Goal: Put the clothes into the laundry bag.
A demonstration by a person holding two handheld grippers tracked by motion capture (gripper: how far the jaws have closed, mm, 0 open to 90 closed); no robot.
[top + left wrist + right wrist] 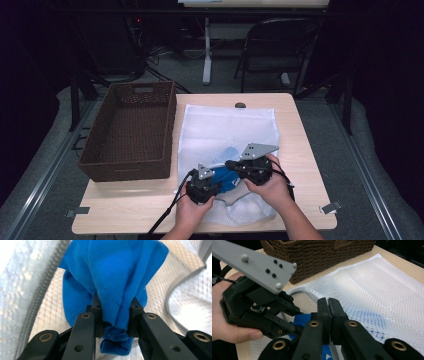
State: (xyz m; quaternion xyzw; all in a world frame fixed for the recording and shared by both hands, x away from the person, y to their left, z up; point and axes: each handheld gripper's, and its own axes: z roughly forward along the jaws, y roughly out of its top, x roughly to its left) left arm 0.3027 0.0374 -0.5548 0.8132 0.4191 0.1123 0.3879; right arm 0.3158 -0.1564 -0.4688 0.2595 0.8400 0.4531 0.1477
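Blue cloth (117,290) is sitting bunched betw. the left gripper (204,186) jaws, which are clamping it at the mesh bag (220,125) mouth. Right gripper (250,167), at 2 o'clock, is pinching the bag's edge w/ jaws clenched. Basket (131,131) is sitting at 10 o'clock.

No readable text, labels, brands or numbers anywhere.

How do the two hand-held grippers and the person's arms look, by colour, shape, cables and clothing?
Both the left hand-held gripper and the right hand-held gripper have black bodies, and each carries a grey three-cornered plate with dark screw heads on top. Their black jaw links have brass-coloured round bushings. A black cable trails from the left one. The forearms are bare, with no sleeves visible.
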